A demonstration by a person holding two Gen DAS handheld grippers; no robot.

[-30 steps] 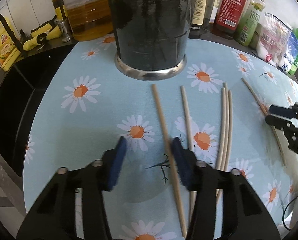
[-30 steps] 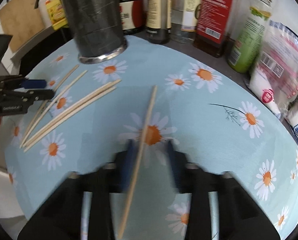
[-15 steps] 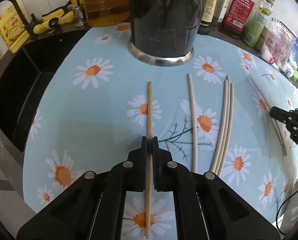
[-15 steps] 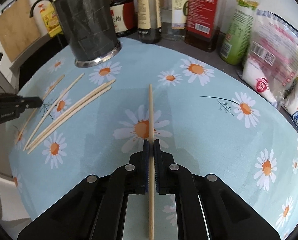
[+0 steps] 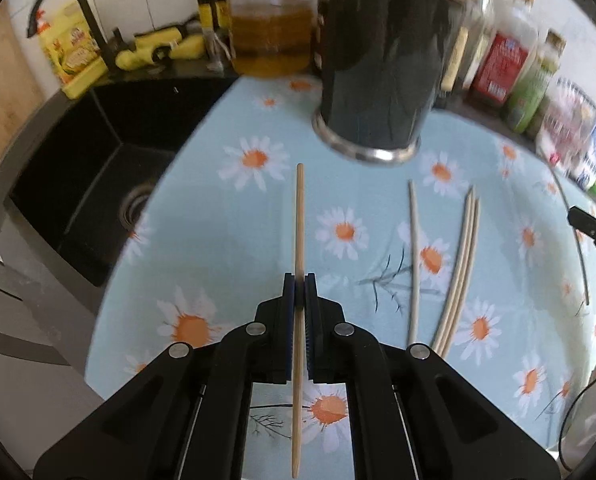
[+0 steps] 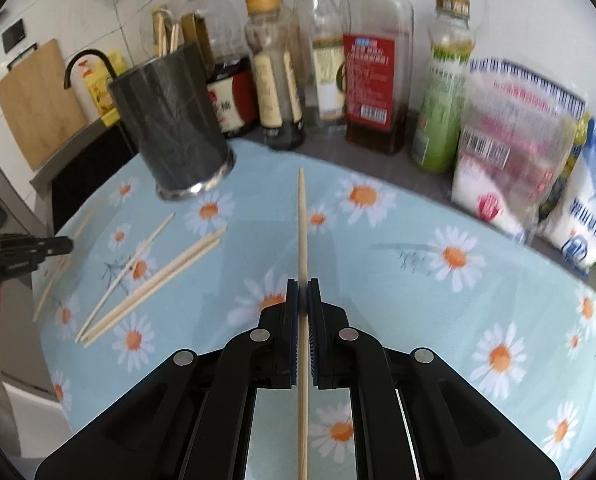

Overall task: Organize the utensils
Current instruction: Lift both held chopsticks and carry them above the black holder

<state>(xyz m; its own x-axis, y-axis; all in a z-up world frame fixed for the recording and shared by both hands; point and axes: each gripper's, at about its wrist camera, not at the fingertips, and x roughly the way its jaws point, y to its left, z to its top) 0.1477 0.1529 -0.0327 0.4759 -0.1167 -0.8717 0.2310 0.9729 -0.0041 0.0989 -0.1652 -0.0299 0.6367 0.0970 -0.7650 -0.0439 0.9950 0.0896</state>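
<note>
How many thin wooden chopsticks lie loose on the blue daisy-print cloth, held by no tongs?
4: one pale wooden chopstick lies alone; a bunch of three chopsticks lies just right of it. Blur may hide another in the bunch.

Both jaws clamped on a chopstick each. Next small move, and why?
Probably carry both toward the dark cylindrical holder and tip them upright over its mouth. The left gripper and right gripper each pinch one wooden chopstick near mid-length, pointing forward. The holder already has chopsticks in it, and more loose pale chopsticks lie on the daisy-print cloth.
</note>
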